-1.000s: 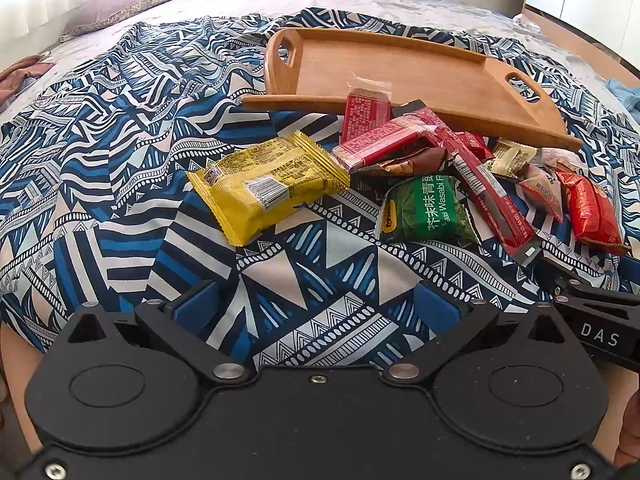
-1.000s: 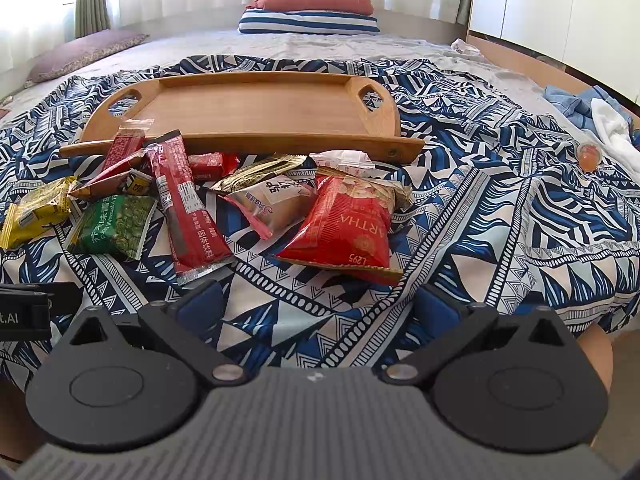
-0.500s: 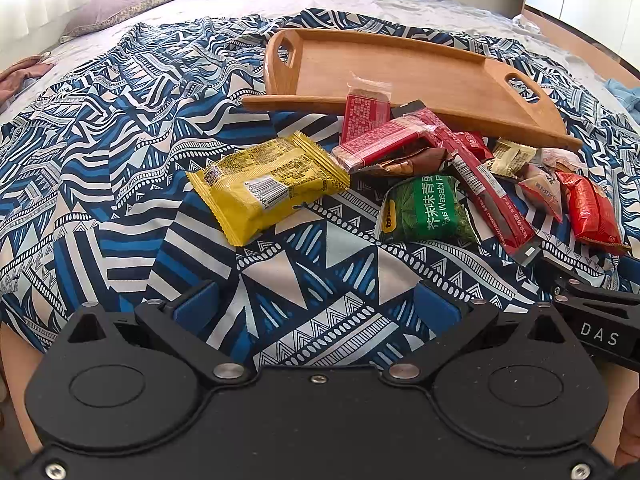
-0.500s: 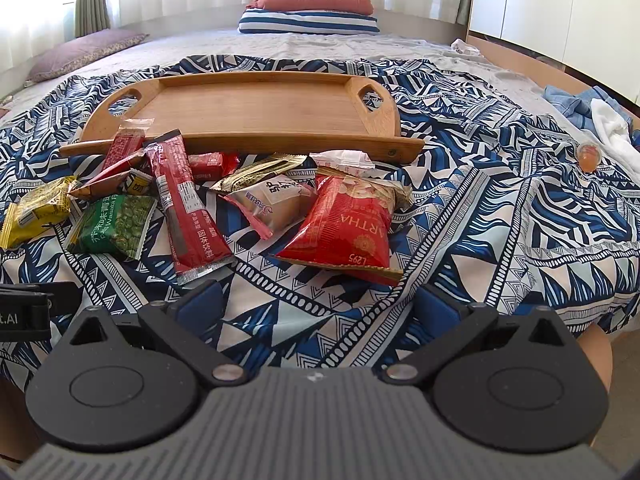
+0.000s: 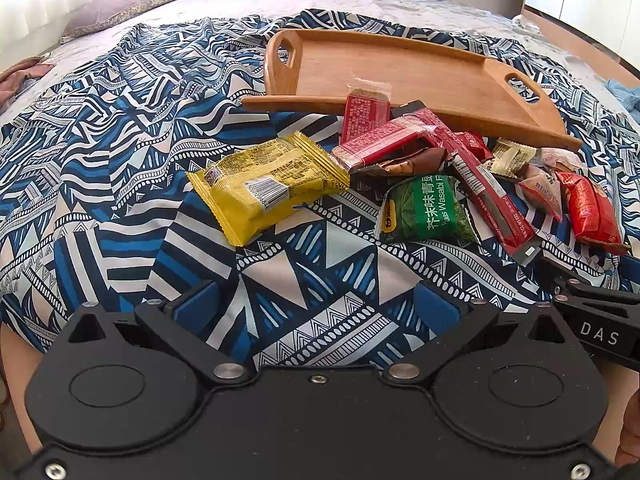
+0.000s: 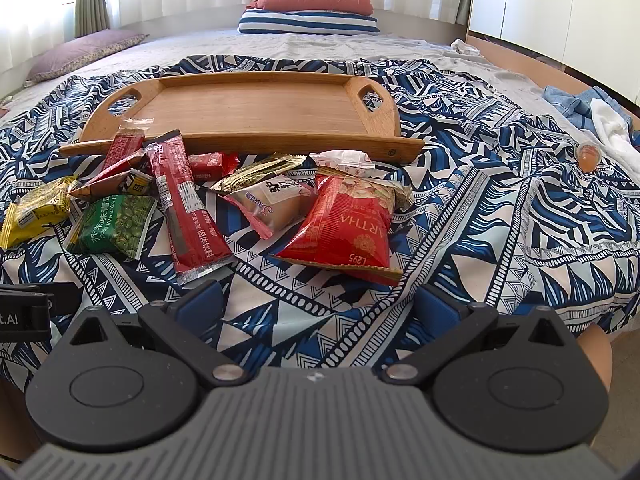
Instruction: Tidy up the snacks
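Nothing has changed in the last second: both grippers hover at the near edge of the bed point(image 6: 500, 60) exactly as before, so the sorting has not begun.

The patterned blue cloth point(image 5: 100, 160) covers the bed, and on it lies the wooden tray point(image 6: 256, 108), with nothing inside. A thin red packet point(image 5: 366, 110) leans on the tray's near rim. Just in front of the tray the snacks lie in a loose pile. The red bag point(image 6: 344, 228) is nearest to the right gripper point(image 6: 318, 306). The yellow pack point(image 5: 266, 184) lies a little apart on the left side, nearest to the left gripper point(image 5: 318, 306). The long red stick point(image 6: 186, 208) lies partly over the green pea bag point(image 5: 426, 210) and smaller packets, so I judge these must be lifted with care.

Both pairs of fingers point(image 5: 196, 306) stand wide apart and hold nothing. A small orange cup point(image 6: 588, 156) rests far right, well apart.
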### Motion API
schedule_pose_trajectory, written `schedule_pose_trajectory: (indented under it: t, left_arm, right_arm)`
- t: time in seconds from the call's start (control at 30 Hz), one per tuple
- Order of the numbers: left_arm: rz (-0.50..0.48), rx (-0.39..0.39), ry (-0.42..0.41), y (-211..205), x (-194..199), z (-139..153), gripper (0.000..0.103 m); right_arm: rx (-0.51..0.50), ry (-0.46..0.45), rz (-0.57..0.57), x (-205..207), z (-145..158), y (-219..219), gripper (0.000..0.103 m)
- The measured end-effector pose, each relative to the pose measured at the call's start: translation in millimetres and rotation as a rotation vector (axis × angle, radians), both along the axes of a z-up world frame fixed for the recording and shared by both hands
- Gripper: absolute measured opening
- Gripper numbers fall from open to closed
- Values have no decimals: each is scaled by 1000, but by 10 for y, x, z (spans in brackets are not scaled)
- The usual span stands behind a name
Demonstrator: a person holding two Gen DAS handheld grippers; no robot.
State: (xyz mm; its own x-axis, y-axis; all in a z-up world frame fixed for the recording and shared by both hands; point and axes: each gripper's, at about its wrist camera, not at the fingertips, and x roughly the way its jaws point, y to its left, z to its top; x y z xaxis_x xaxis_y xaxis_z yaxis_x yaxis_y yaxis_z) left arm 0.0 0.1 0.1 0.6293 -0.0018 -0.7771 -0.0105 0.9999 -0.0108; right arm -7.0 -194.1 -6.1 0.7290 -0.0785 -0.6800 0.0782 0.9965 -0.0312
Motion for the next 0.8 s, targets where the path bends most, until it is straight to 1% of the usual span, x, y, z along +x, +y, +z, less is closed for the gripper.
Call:
schedule_pose_trajectory:
  t: [0.57, 0.73, 0.8]
  left_arm:
    - [-1, 2, -2, -1, -2, 0, 103]
    - [0, 10, -15, -3, -13, 5, 103]
    - [3, 16, -21, -22, -86, 35, 103]
  right_arm:
    - [0, 0, 0, 2, -1, 0, 103]
    - [-1, -1, 0, -4, -4, 6, 103]
    - [-5, 1, -4, 25, 9, 6, 103]
